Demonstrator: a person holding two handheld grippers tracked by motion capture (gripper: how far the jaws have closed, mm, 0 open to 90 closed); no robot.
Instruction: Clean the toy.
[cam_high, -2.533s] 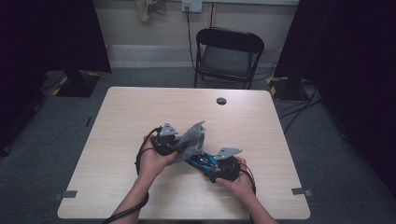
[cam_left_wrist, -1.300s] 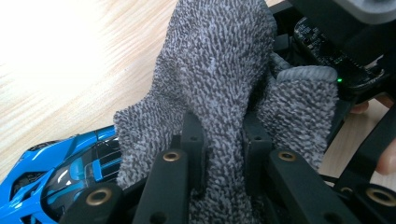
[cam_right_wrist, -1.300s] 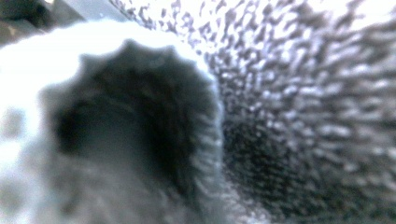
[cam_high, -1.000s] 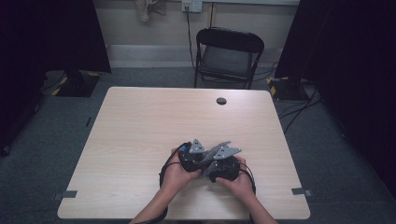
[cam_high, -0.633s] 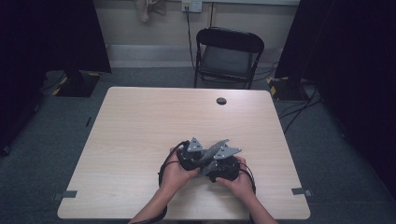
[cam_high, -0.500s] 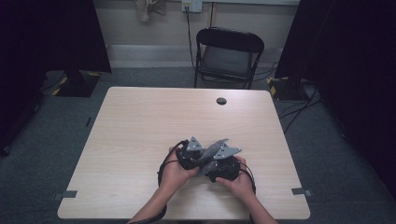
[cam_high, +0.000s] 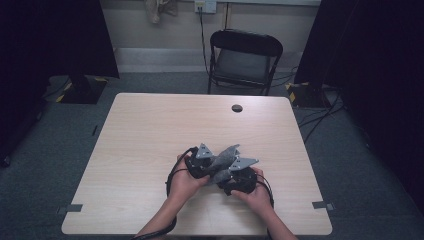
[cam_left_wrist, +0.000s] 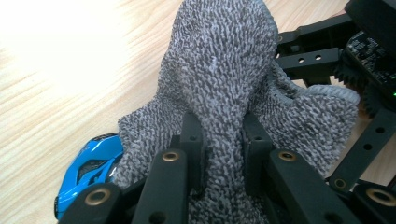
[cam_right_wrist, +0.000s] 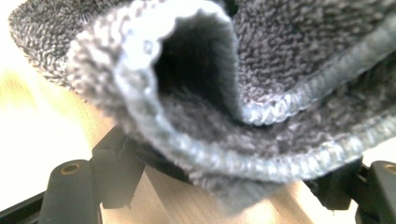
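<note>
Grey knitted sock (cam_left_wrist: 219, 88) is clenched in the left claw (cam_left_wrist: 219, 154), its cuff stretched over the wide-spread right claw (cam_right_wrist: 224, 186).

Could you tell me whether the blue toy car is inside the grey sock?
No, the blue toy car lies on the table beside the grey sock.

Blue toy car (cam_left_wrist: 91, 170) mostly buried under the grey sock (cam_left_wrist: 219, 88), front end alone peeking out; model unreadable. Sock opening (cam_right_wrist: 196, 60) blurred and cropped by the right gripper view's edges, inside too dark to read. Small dark round spot (cam_high: 237, 108) near the bench's far edge too small to identify. Forearms cut off at the high view's bottom edge.
</note>
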